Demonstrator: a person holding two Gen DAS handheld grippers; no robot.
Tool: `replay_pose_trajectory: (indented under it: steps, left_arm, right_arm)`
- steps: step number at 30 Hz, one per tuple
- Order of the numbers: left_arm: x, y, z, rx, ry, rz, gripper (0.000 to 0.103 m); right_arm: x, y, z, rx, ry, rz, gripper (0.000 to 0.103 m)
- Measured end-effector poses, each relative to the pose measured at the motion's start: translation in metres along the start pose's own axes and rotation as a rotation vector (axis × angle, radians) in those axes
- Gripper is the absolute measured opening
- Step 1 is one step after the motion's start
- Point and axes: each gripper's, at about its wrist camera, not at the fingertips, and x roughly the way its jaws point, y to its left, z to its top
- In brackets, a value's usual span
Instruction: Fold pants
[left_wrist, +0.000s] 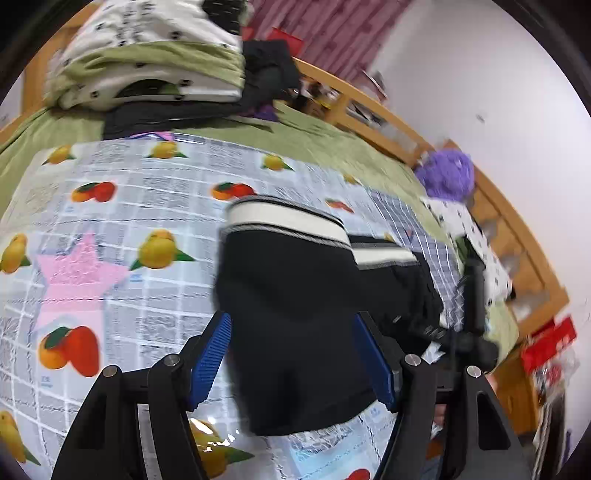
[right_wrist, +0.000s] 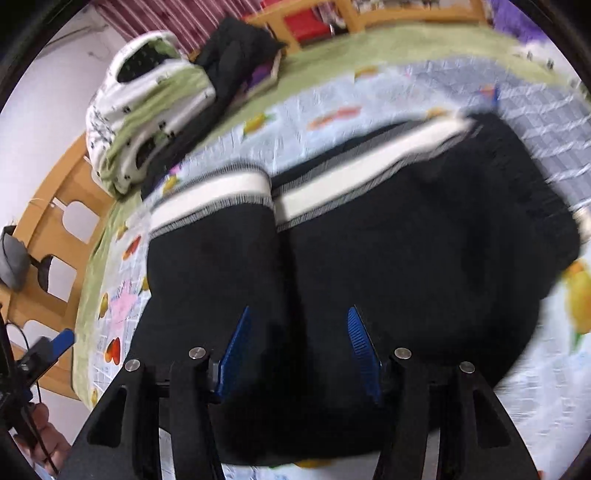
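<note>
While the bed (left_wrist: 332, 147) fills both views under its fruit-printed sheet (left_wrist: 122, 221), the black pants (left_wrist: 295, 314) lie folded at the middle of each frame (white-striped cuffs toward the top). The left gripper (left_wrist: 291, 362) and right gripper (right_wrist: 297, 354) both hover parted over the dark cloth, gripping nothing.

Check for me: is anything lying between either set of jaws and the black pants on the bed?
Nothing visible. The left gripper and right gripper both hang directly over the black pants, jaws apart, with only dark fabric between them.
</note>
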Motion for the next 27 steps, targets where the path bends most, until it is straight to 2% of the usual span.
replay_pose_trajectory:
  steps: [2, 4, 5, 6, 7, 9, 12, 15, 18, 22, 27]
  left_arm:
    - [-0.003, 0.011, 0.004, -0.041, -0.012, 0.003, 0.066]
    - [-0.004, 0.019, 0.007, -0.077, -0.016, -0.011, 0.066]
    - [-0.002, 0.024, 0.008, -0.098, -0.012, -0.019, 0.066]
    - [0.000, 0.026, 0.010, -0.110, -0.007, -0.026, 0.066]
    - [0.002, 0.028, 0.010, -0.123, 0.000, -0.037, 0.066]
    - [0.009, 0.030, 0.011, -0.145, 0.030, -0.063, 0.066]
    - [0.017, 0.029, 0.008, -0.152, 0.062, -0.091, 0.066]
    - [0.022, 0.020, 0.005, -0.126, 0.091, -0.077, 0.066]
    - [0.025, 0.006, 0.001, -0.079, 0.102, -0.080, 0.066]
    - [0.027, -0.013, -0.001, 0.006, 0.087, -0.038, 0.066]
    - [0.033, -0.025, -0.007, 0.044, 0.103, -0.028, 0.066]
  right_arm:
    - [0.022, -0.002, -0.001, 0.033, 0.061, 0.031, 0.055]
    - [0.025, 0.006, -0.002, 0.012, 0.038, 0.036, 0.056]
    - [0.027, 0.013, -0.002, -0.023, 0.055, 0.068, 0.034]
    - [0.027, 0.020, -0.002, -0.050, 0.072, 0.099, 0.022]
    - [0.022, 0.024, -0.002, -0.070, 0.051, 0.101, 0.012]
    - [-0.001, 0.031, 0.001, -0.121, -0.028, 0.108, 0.010]
    - [-0.047, 0.028, 0.014, -0.124, -0.149, 0.183, 0.009]
    - [-0.083, 0.018, 0.021, -0.169, -0.261, 0.107, 0.009]
    - [-0.100, -0.004, 0.027, -0.156, -0.316, 0.019, 0.009]
    - [-0.110, -0.035, 0.037, -0.113, -0.344, -0.067, 0.009]
    - [-0.113, -0.073, 0.052, -0.079, -0.379, -0.181, 0.009]
